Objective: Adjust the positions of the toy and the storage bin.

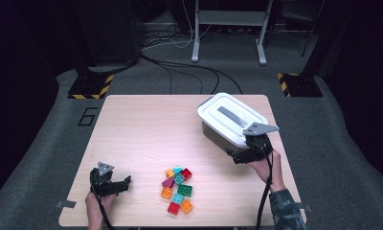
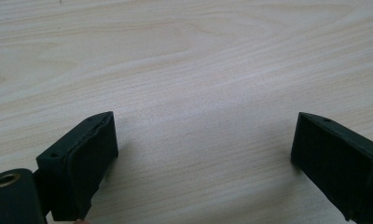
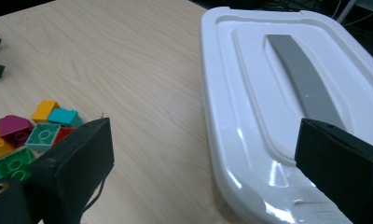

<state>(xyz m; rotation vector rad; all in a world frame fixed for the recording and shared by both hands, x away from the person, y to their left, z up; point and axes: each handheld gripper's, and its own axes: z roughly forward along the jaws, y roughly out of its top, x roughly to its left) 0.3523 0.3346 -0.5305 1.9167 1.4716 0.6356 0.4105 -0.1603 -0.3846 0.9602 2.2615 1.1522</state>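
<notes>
White box: a lidded container (image 1: 231,120) stands at the far right of the surface (image 1: 146,129).
Right gripper: (image 1: 251,149) wide open at the near corner of the box, holding nothing.
Left gripper: (image 1: 114,184) open and empty, low over the near left.
Bricks: coloured pile (image 1: 177,189) between them.

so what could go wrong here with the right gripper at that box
The right gripper, jaws open, sits at the near corner of the white lid; a grip there could slip on the glossy rim. The box stands near the table edge, so a push might slide it off.
</notes>
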